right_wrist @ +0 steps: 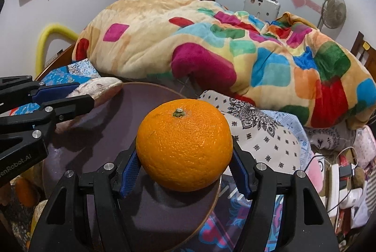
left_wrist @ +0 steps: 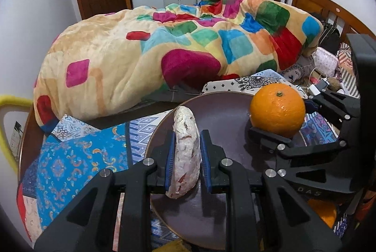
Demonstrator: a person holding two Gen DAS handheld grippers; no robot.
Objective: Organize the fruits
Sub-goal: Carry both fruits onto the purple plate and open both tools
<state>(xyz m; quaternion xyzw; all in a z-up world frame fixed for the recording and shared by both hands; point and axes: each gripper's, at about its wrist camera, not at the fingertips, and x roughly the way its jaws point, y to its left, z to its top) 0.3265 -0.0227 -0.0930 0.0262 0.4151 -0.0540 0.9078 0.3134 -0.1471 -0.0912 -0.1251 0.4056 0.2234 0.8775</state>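
A bedroom: a bed heaped with a patchwork fleece blanket point(left_wrist: 178, 40) fills the background, and a dark round plate point(left_wrist: 225, 108) lies on the patterned bedsheet point(left_wrist: 77, 158) directly under both claws. The left gripper point(left_wrist: 186, 158) is pinching a pale, pink-flecked wedge of fruit point(left_wrist: 185, 151), possibly a peeled pomelo segment, held on edge between the blue pads point(left_wrist: 169, 159) with its tip reaching past the fingertips and its lower end hanging just over the plate. The right gripper point(right_wrist: 184, 167) has its fingers spread wide around an orange point(right_wrist: 184, 145) that looks to sit low over the plate's near rim; the pads flank its widest part, though whether they bear on the skin or just stand beside it is hard to tell. From the left claw, the orange is ahead and to the right; from the right claw, the wedge is ahead and far to the left, at the plate's far edge. The orange should be firm, fairly heavy and round, so it will likely roll if nudged; a hold across its equator, stem up, seems safest. The wedge looks soft and membrane-skinned, probably easy to crush or tear, so a light squeeze across its flat faces, as now, suits it.
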